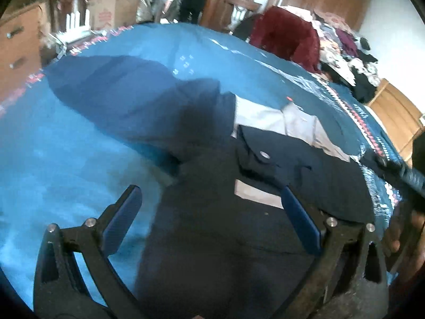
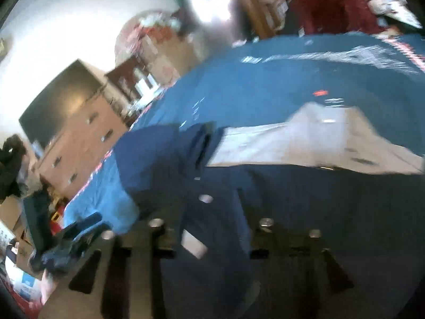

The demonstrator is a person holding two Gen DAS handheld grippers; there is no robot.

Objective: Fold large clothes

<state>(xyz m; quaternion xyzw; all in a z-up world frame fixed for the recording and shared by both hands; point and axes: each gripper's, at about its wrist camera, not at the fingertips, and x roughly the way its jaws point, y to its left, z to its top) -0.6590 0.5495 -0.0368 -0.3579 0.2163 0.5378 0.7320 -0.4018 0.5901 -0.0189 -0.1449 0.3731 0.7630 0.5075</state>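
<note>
A dark navy garment [image 1: 225, 226] lies spread on a bed covered by a blue bedspread [image 1: 79, 159], laid flat so its parts can be folded over one another. One sleeve [image 1: 127, 93] stretches away across the bedspread towards the far left, and near the middle a flap with a metal snap [image 1: 264, 155] is turned back, showing the pale lining [image 1: 279, 119]; that open, spread state suggests the fold is at an early stage.

The left gripper [image 1: 212, 194] hovers tilted down over the body of the garment, its blue-padded fingers [image 1: 124, 212] wide apart with cloth below them but nothing pinched, probably poised to take a fresh hold on an edge or the sleeve.

The right gripper [image 2: 209, 228] hangs low over the same navy cloth near the snap. The view is badly blurred; its fingers [image 2: 156, 228] look partly apart with dark fabric and a small pale label [image 2: 194, 247] in the gap, but I cannot tell whether they press on the cloth.

A heap of other clothes, a dark red one [image 1: 289, 37] on top, sits at the bed's far side, likely waiting its turn
</note>
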